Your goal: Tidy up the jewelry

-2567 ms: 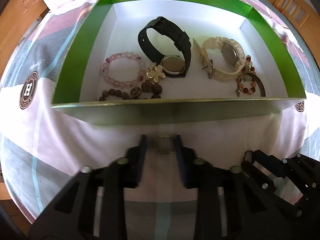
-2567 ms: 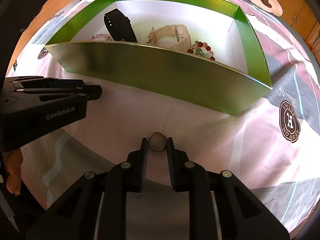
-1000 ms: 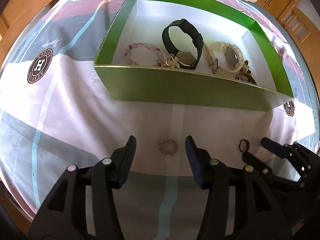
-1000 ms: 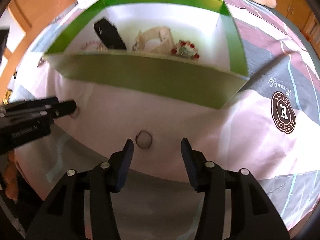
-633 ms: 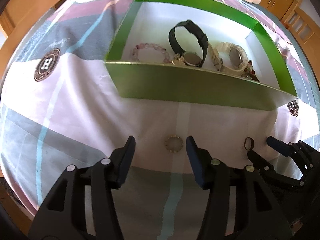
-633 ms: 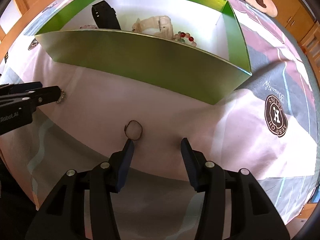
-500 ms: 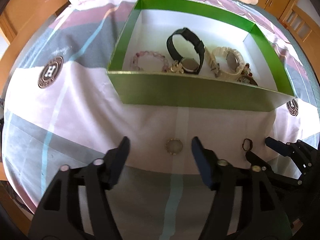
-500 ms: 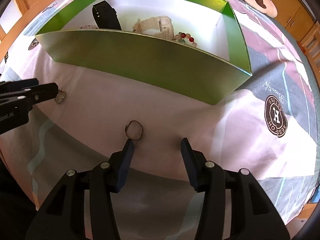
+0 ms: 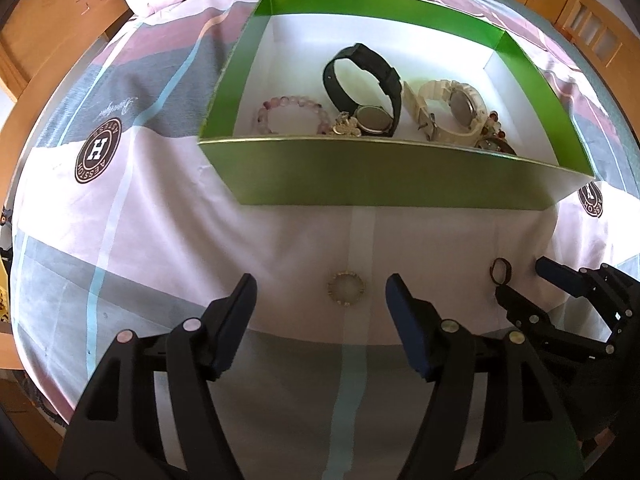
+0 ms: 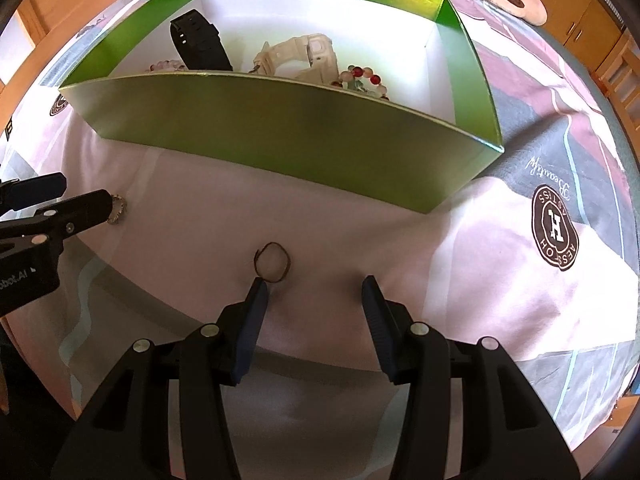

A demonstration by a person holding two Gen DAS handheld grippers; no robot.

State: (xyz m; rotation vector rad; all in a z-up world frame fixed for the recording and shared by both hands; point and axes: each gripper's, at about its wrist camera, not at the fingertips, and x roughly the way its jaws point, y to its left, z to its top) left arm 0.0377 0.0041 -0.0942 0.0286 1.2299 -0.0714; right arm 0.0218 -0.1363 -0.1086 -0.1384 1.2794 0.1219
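The left gripper has just been opened wider; the beaded ring lies released between its jaws (untouched). The right gripper stands apart, the dark ring just ahead of its left fingertip. Both rings remain outside the green box.

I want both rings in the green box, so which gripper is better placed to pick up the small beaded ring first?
Left. The left gripper is open with the small beaded ring lying centred between its fingers. The right gripper sits by the thin dark ring instead, off toward its left finger.
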